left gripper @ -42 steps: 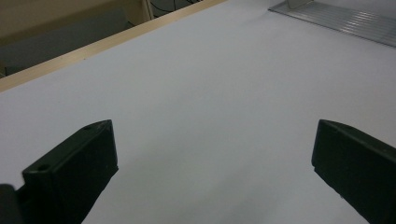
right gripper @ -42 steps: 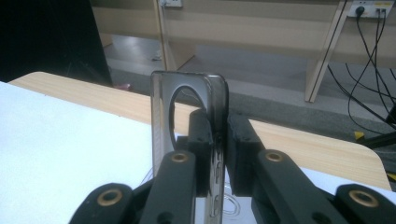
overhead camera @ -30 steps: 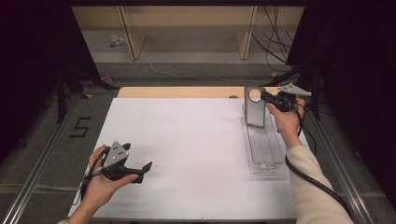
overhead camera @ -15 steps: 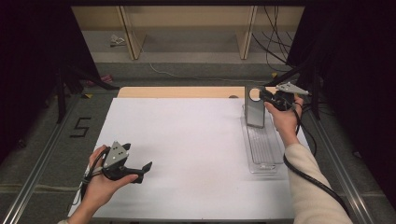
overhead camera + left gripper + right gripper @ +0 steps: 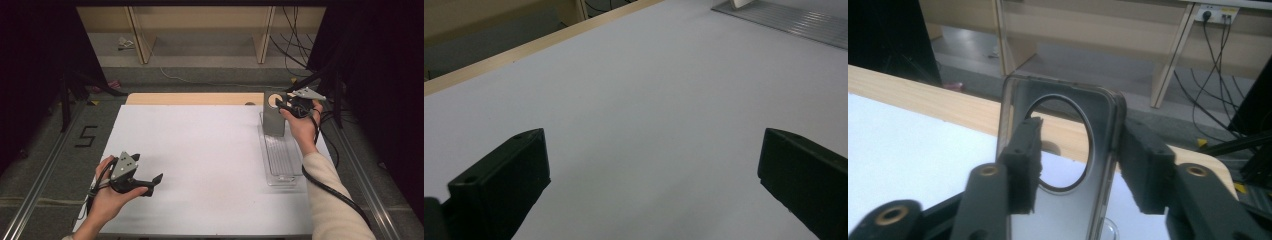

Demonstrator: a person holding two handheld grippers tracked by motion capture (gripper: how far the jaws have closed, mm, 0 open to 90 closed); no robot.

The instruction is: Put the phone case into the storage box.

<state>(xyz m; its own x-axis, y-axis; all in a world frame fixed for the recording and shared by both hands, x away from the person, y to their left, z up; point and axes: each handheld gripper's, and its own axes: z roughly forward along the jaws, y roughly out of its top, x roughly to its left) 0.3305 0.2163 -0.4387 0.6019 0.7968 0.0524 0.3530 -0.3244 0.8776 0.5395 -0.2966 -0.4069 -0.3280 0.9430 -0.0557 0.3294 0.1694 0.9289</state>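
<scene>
Right gripper upright around phone case

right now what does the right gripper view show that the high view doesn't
Right gripper view's own: a close look at the smoky phone case, its round cutout and the black pads either side of it. High view's own: the left gripper, open above the white table, and the length of the clear tray where the case stands upright. Shared: the right gripper, its jaws just opening, with the case between them.
</scene>
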